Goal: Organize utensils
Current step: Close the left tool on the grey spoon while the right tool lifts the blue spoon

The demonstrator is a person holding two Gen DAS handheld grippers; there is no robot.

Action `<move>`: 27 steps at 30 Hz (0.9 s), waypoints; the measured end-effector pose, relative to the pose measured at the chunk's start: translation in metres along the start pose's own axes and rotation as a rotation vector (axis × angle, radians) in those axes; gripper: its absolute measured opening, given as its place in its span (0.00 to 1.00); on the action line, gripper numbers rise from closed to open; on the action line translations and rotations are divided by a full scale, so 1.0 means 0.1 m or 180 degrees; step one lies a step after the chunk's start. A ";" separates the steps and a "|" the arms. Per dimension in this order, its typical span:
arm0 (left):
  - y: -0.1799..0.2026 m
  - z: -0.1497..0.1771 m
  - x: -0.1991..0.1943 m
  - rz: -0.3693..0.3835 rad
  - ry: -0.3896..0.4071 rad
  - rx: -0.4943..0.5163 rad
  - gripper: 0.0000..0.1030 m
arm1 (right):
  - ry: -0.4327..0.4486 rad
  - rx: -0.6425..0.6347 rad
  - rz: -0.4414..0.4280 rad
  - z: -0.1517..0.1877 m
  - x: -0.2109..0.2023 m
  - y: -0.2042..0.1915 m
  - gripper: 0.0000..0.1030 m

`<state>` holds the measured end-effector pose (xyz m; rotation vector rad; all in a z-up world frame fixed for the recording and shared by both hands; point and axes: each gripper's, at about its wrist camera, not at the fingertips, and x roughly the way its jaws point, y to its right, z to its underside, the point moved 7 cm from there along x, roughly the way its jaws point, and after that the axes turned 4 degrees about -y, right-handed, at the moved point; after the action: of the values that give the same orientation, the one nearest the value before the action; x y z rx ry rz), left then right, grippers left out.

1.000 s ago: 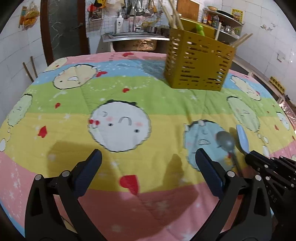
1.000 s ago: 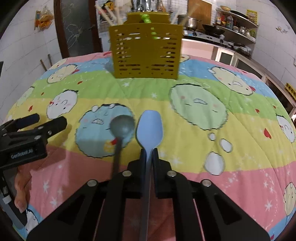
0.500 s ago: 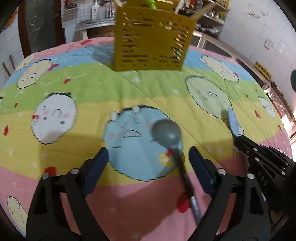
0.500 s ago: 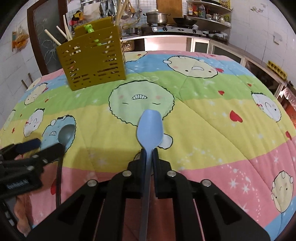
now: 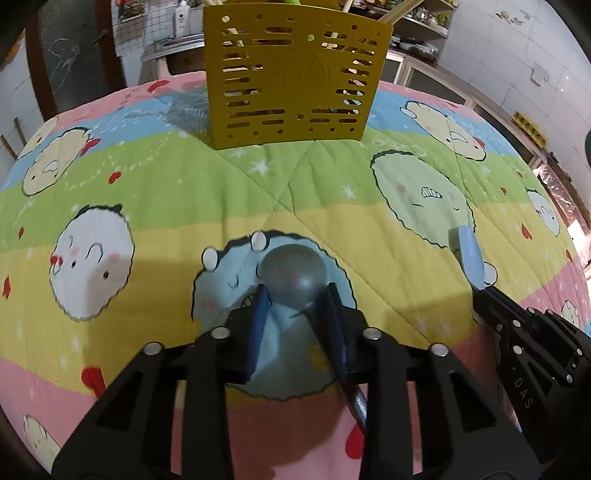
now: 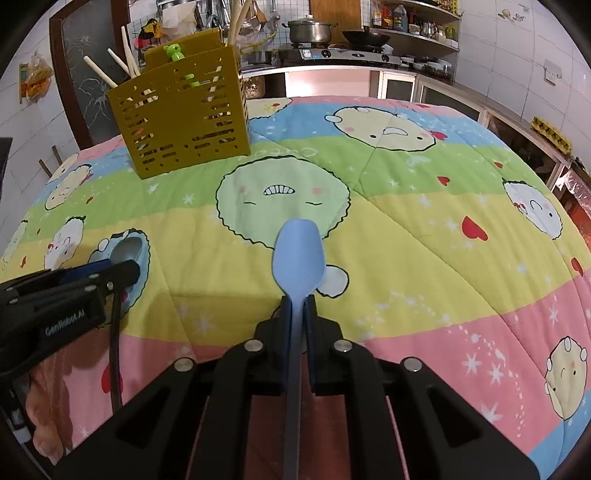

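Observation:
A grey spoon (image 5: 291, 275) lies on the cartoon quilt (image 5: 147, 192), bowl pointing away from me. My left gripper (image 5: 296, 290) straddles its neck with the jaws closing. The handle runs along the right finger, and the left pad still stands apart from it. In the right wrist view the same gripper (image 6: 122, 267) sits low over the grey spoon (image 6: 127, 249) at the left. My right gripper (image 6: 298, 301) is shut on the handle of a light blue spoon (image 6: 299, 254), held just above the quilt. A yellow slotted utensil holder (image 5: 295, 74) stands at the far side.
The yellow holder (image 6: 184, 122) contains wooden chopsticks and a green piece. Behind the table run a counter with a pot (image 6: 308, 31), a stove and shelves. A hand (image 6: 40, 417) shows under the left gripper. The quilt drops away at the table's edges.
My left gripper swung right over the grey spoon and narrowed its jaws around the neck. My right gripper carried the blue spoon rightward, away from the grey one, still gripping it.

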<state>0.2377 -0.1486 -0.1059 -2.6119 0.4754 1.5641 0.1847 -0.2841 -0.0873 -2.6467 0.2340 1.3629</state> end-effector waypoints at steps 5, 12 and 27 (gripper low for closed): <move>0.02 0.00 -0.01 0.0009 0.0003 0.0242 0.18 | -0.0053 0.0018 0.0012 -0.02 0.01 -0.02 0.08; 0.04 0.11 -0.07 0.0004 0.0067 0.0506 0.13 | -0.0087 0.0023 0.0002 -0.01 0.01 -0.06 0.08; 0.00 0.11 -0.05 0.0057 0.0064 0.0246 0.14 | -0.0204 -0.0119 0.0007 -0.06 0.09 -0.09 0.09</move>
<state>0.2258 -0.1453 -0.1074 -2.5754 0.5507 1.4944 0.1965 -0.2767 -0.0904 -2.6282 0.2057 1.4642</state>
